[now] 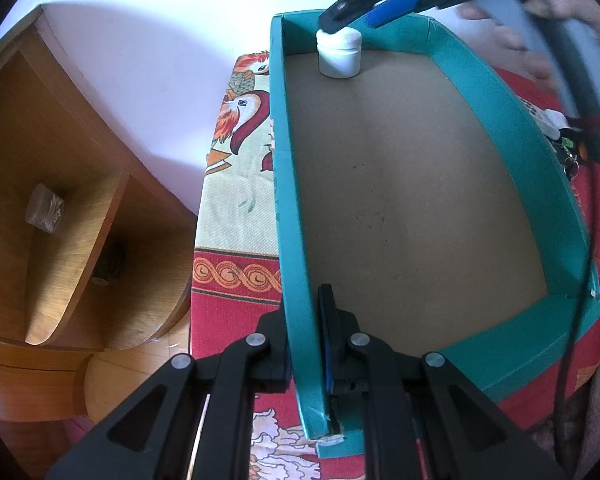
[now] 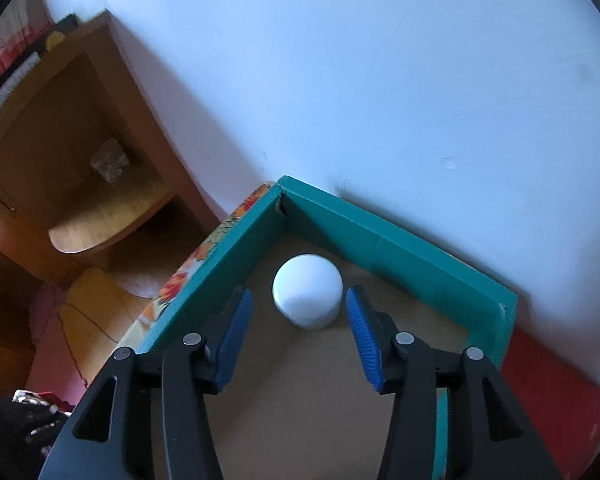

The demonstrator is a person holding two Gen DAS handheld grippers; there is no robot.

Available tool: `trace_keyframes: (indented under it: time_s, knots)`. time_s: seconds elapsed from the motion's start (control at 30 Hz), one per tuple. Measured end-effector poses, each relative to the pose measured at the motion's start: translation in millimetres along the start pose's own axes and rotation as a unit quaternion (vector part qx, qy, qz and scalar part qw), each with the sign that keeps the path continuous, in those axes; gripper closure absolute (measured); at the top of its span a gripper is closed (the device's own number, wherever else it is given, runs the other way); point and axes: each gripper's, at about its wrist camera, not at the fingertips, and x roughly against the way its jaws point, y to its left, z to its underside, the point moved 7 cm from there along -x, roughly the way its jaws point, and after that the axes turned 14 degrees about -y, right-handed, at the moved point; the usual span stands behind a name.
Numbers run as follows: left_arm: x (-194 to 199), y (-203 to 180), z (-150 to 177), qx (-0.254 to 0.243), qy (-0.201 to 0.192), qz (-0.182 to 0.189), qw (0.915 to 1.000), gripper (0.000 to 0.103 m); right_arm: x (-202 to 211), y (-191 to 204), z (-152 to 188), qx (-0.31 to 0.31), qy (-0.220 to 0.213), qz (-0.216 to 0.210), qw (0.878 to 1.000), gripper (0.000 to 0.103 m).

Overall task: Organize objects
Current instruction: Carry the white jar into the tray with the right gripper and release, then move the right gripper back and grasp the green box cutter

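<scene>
Far left corner of the box: a small white lidded jar (image 1: 339, 54) stands upright on the cardboard floor, close to both teal walls.
Container: a shallow teal cardboard box (image 1: 296, 240) with a brown floor, resting on a red patterned cloth (image 1: 236, 216).
Left gripper (image 1: 306, 340): pinching the near left wall of the box, one finger outside and one inside, steadying it.
Right gripper (image 2: 298, 320): spread wide, blue pads (image 2: 362, 332) on either side of the jar and not touching it (the jar looks freshly set down or about to be taken; I cannot tell which).
Handling of the jar: probably light, rigid plastic with a smooth, somewhat slippery rounded lid; best held across the straight body below the lid, pads square to the sides.
Handling of the box: thin card that may flex, so a wall grip near a corner seems sensible.
Left wrist view only: the whole box floor, bare apart from the jar, and a wooden shelf unit (image 1: 60, 200) to the left.
Right wrist view only: the gaps between pads and jar, and the domed lid top.
</scene>
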Motion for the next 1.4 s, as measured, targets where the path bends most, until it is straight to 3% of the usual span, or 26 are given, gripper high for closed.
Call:
trace_keyframes:
  time_s: [0.3, 0.53, 0.8, 1.03, 1.4]
  knots:
    - [-3, -7, -7, 0.002, -0.004, 0.002, 1.0000, 0.094, 90, -17, 36, -0.019, -0.015, 0.029, 0.999, 0.052]
    - [-5, -12, -11, 0.003, -0.005, 0.001, 1.0000, 0.094, 147, -56, 117, -0.080, 0.026, 0.088, 0.993, 0.052]
    - [-6, -13, -12, 0.003, -0.005, 0.000, 1.0000, 0.094, 166, -71, 194, -0.169, 0.073, 0.123, 0.975, 0.052]
    - [-7, -18, -16, 0.003, -0.006, -0.001, 1.0000, 0.094, 158, -54, 205, -0.227, 0.065, 0.100, 0.967, 0.052]
    - [-16, -28, -33, 0.009, -0.003, 0.002, 1.0000, 0.094, 156, -48, 210, -0.215, 0.051, 0.109, 0.969, 0.050]
